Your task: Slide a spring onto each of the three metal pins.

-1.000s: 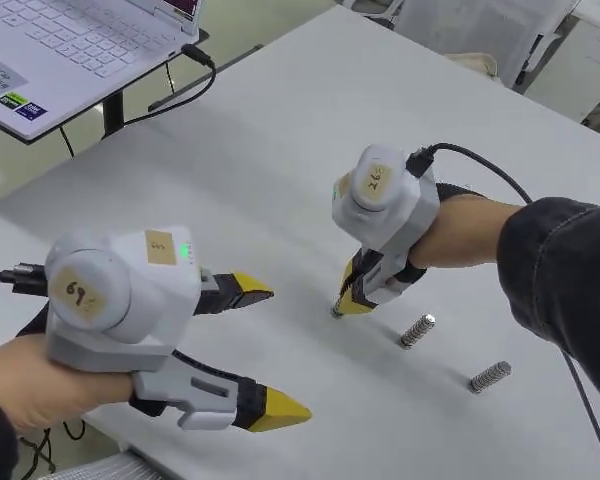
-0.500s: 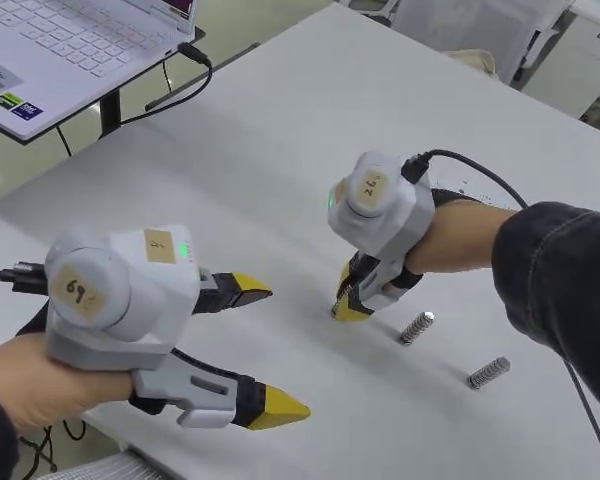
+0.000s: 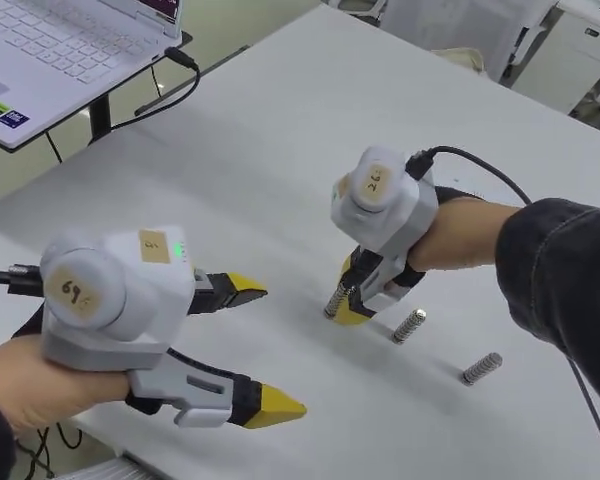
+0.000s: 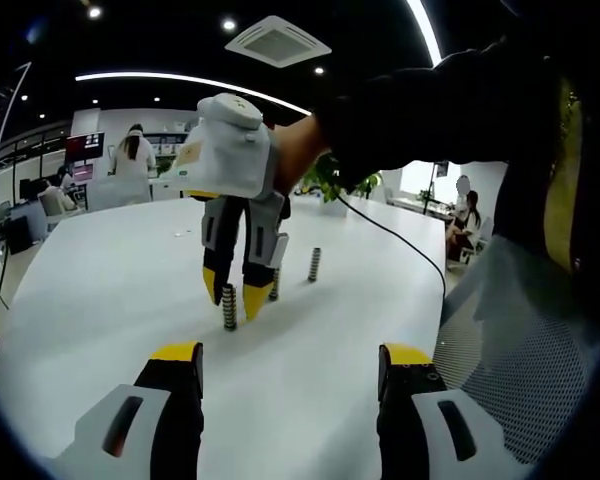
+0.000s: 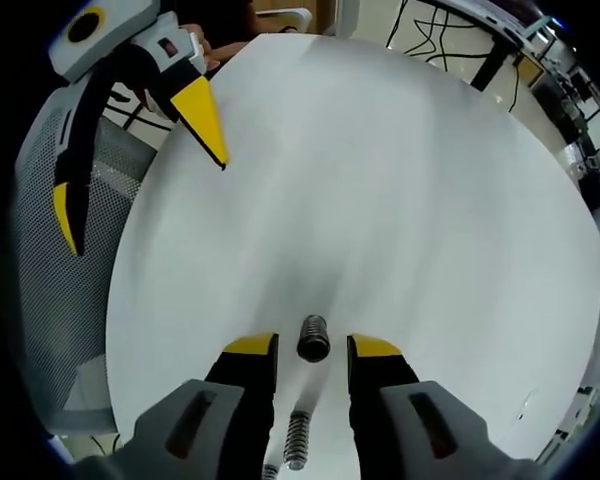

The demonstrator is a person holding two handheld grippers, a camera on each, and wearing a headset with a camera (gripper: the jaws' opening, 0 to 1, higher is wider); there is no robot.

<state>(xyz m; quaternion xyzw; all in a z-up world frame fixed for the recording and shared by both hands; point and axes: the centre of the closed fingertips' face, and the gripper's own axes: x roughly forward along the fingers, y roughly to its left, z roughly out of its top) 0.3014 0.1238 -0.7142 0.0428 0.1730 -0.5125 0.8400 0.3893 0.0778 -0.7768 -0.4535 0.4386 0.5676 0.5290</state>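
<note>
We hold the right gripper (image 3: 346, 308) tip-down over the white table (image 3: 280, 150). Its fingers are narrowly parted, and a spring-covered pin (image 3: 334, 299) stands upright between them with a slight gap on each side. A second sprung pin (image 3: 410, 325) stands just behind those fingers, and a third pin (image 3: 480, 368) farther behind. Our left gripper (image 3: 265, 350) hovers with its fingers spread wide, gripping nothing.

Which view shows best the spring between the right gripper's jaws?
The left gripper view: the spring stands upright, seen whole from the side. The right gripper view shows it end-on; the head view, small beside the right gripper.
</note>
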